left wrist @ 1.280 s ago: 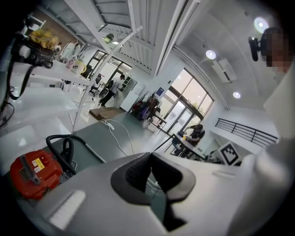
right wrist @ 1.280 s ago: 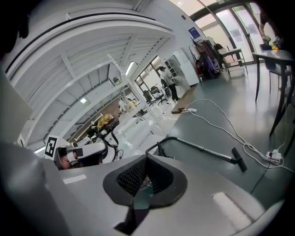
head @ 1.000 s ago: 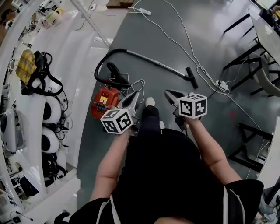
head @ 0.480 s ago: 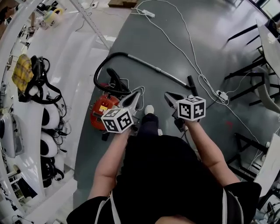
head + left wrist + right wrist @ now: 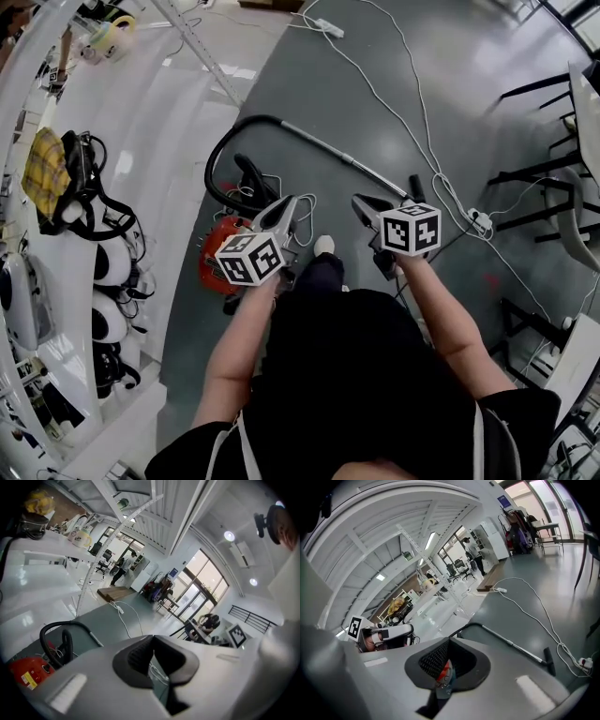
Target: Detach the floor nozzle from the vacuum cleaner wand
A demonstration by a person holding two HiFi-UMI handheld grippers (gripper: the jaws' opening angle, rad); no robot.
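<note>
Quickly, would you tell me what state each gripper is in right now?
Left gripper: closed, holding nothing.
Right gripper: closed, holding nothing.

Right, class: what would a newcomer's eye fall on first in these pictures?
The red vacuum cleaner on the grey floor stands out beside the left gripper, its black hose looping to a silver wand. The wand runs right to the dark floor nozzle, just beyond the right gripper.
</note>
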